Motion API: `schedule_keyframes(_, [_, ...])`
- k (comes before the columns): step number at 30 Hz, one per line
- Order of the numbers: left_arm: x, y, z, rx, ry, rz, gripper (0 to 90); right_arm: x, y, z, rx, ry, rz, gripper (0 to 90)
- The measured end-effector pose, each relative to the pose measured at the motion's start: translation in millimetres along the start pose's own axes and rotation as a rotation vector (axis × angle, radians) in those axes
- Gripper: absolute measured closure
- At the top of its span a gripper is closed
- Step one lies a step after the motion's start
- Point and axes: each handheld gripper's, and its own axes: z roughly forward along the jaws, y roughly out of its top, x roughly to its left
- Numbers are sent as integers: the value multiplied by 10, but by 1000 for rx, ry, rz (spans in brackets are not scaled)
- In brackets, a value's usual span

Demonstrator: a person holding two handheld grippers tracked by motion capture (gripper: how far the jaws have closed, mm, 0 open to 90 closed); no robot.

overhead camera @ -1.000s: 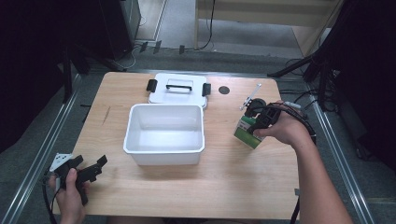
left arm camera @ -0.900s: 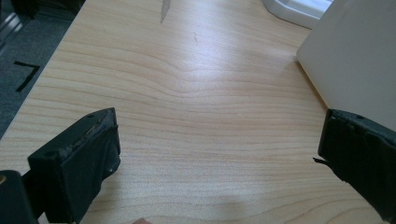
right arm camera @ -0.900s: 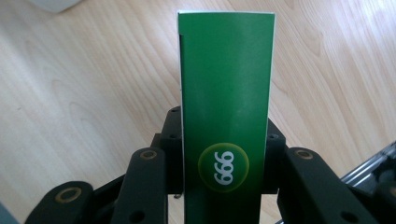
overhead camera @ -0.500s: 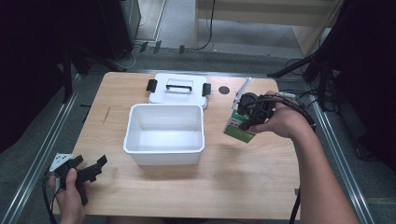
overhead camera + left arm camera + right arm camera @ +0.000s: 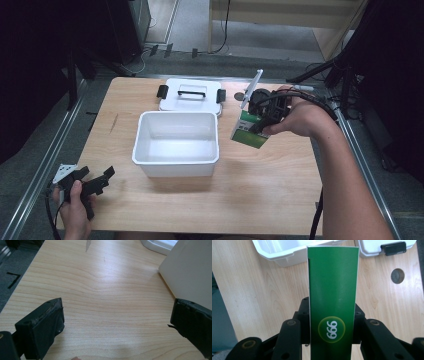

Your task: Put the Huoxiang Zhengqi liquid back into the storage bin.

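I've got the green box (image 5: 249,131) clamped in my right gripper (image 5: 261,119), up off the table (image 5: 260,185) and tilted, its lower end leaning toward the tub (image 5: 176,143). From above, it hangs just off the tub's 3 o'clock side, close to the rim but not touching it. Looking along the right gripper (image 5: 331,322), the box (image 5: 333,290) stands tall between the jaws, both pressed flat against its narrow sides, with a yellow-ringed round logo with white digits facing me low on the panel. Past its top edge, at 11 o'clock, I see the tub's (image 5: 287,252) white corner; at 1 o'clock the lid (image 5: 372,247) with a black latch (image 5: 393,247); at 2 o'clock a round hole (image 5: 397,275) in the wood.

From above, the tub sits open and empty mid-table. The lid (image 5: 190,94) lies flat right behind it at 12 o'clock, black handle up, a latch at each end.

My left gripper (image 5: 89,181) is down at 8 o'clock, near the table's front left corner, well apart from the tub. Its jaws stand wide, gripping nothing. Along the left gripper (image 5: 115,322) there's bare wood grain between the two black jaws, and the tub's white wall (image 5: 190,272) rises at 2 o'clock.
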Motion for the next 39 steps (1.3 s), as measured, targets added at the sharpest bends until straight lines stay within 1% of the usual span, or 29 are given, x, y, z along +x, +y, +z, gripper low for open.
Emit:
schedule_keyframes(3, [-2, 1, 0, 4, 1, 4, 0, -11, 42, -38, -2, -2, -2, 649])
schedule_keyframes(4, [-2, 1, 1, 2, 1, 3, 0, -30, 91, -79, -12, 2, -11, 649])
schedule_keyframes(5, [-2, 1, 1, 2, 1, 3, 0, -30, 91, -79, -12, 2, -11, 649])
schedule_keyframes(7, [-4, -1, -1, 2, 2, 6, 0, -33, 155, -125, -9, 7, -25, 649])
schedule_keyframes(10, [-2, 0, -3, 4, 1, 6, 0, -31, 207, -156, -3, 7, -36, 649])
schedule_keyframes(11, [-4, 0, -2, 3, 2, 6, 0, -22, 258, -186, 0, 5, -40, 649])
schedule_keyframes(13, [-3, -1, -4, 3, 1, 6, 0, -15, 310, -204, -8, 6, -48, 649])
schedule_keyframes(14, [-2, -1, -4, 2, 0, 4, 0, -15, 336, -209, -12, 10, -59, 648])
schedule_keyframes(15, [-1, -1, -5, 2, -1, 4, 0, -7, 363, -215, -11, 10, -55, 649])
schedule_keyframes(17, [-2, -1, -5, 2, 0, 4, 0, -4, 390, -217, -14, 9, -58, 648])
schedule_keyframes(18, [-1, -1, -5, 2, -2, 4, 0, 0, 446, -211, -15, 13, -64, 648])
schedule_keyframes(19, [-1, -1, -5, 2, -2, 4, 0, 0, 446, -211, -15, 13, -64, 648])
schedule_keyframes(20, [0, -1, -3, 1, -2, 2, 0, 7, 514, -202, -9, 12, -74, 648])
schedule_keyframes(21, [0, -1, -3, 1, -2, 2, 0, 7, 514, -202, -9, 12, -74, 648])
schedule_keyframes(22, [-1, -1, -3, 0, -2, 3, 0, 12, 576, -189, -12, 13, -89, 648])
schedule_keyframes(23, [-1, -1, -3, 0, -2, 3, 0, 12, 576, -189, -12, 13, -89, 648])
schedule_keyframes(24, [-1, -1, -3, 0, -3, 2, 0, 20, 630, -184, -14, 15, -93, 648])
schedule_keyframes(25, [-1, -1, -3, 0, -3, 2, 0, 20, 630, -184, -14, 15, -93, 648])
schedule_keyframes(26, [0, -2, -2, -2, -3, 2, 0, 27, 688, -175, -21, 20, -98, 648])
schedule_keyframes(27, [0, -2, -2, -2, -3, 2, 0, 27, 688, -175, -21, 20, -98, 648])
schedule_keyframes(28, [0, -2, -3, -1, -3, 3, 0, 38, 745, -166, -22, 24, -105, 648])
schedule_keyframes(30, [0, -1, -5, 2, -3, 6, 0, 43, 801, -163, -19, 24, -117, 648])
schedule_keyframes(33, [-2, -1, -3, 2, -2, 8, 0, 55, 883, -178, -15, 25, -130, 648])
schedule_keyframes(37, [-2, 0, -3, 4, -2, 8, 0, 78, 963, -205, -11, 26, -124, 648])
schedule_keyframes(38, [-5, -1, -2, 2, -1, 8, 0, 80, 1014, -211, -16, 20, -142, 648])
schedule_keyframes(39, [-5, -1, -2, 2, -1, 8, 0, 80, 1014, -211, -16, 20, -142, 648])
